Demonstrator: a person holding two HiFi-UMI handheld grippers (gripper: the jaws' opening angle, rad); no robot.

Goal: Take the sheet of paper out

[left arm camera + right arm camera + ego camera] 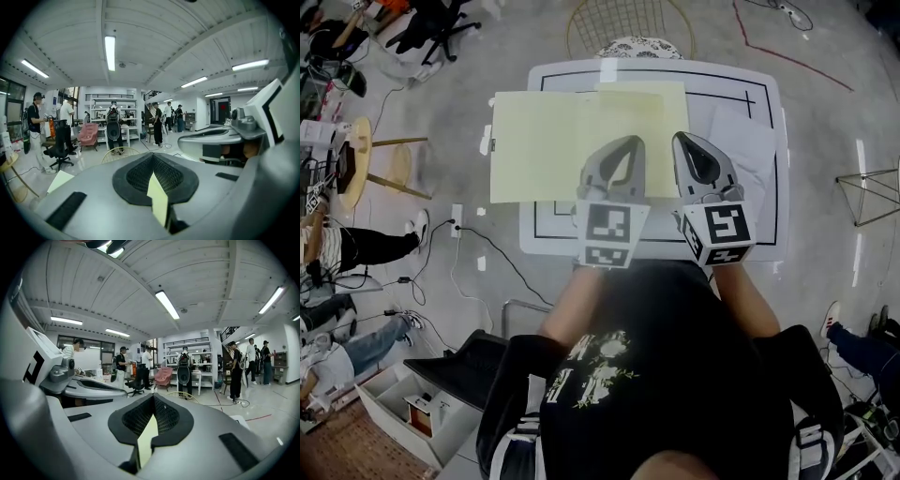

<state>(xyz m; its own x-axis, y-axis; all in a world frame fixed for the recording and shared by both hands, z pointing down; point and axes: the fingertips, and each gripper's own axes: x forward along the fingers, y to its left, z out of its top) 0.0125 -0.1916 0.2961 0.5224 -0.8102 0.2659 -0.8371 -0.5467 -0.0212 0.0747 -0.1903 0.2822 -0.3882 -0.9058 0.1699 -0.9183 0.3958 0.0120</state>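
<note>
A large pale yellow sheet of paper (pixel 553 141) is spread above the white table (pixel 764 220), reaching past its left edge. My left gripper (pixel 630 142) is shut on the sheet near its near edge. A yellow sliver of the paper (pixel 159 199) is pinched between its black pads in the left gripper view, just below the left gripper (pixel 152 157). My right gripper (pixel 682 139) is shut on the sheet's right part. The right gripper view shows the right gripper (pixel 153 399) with another strip of the paper (pixel 146 441) clamped between its pads.
A pale translucent sleeve or sheet (pixel 745 145) lies on the table to the right of the grippers. A round wire chair (pixel 628 33) stands beyond the table's far edge. Cables, stools and people's legs are on the floor to the left.
</note>
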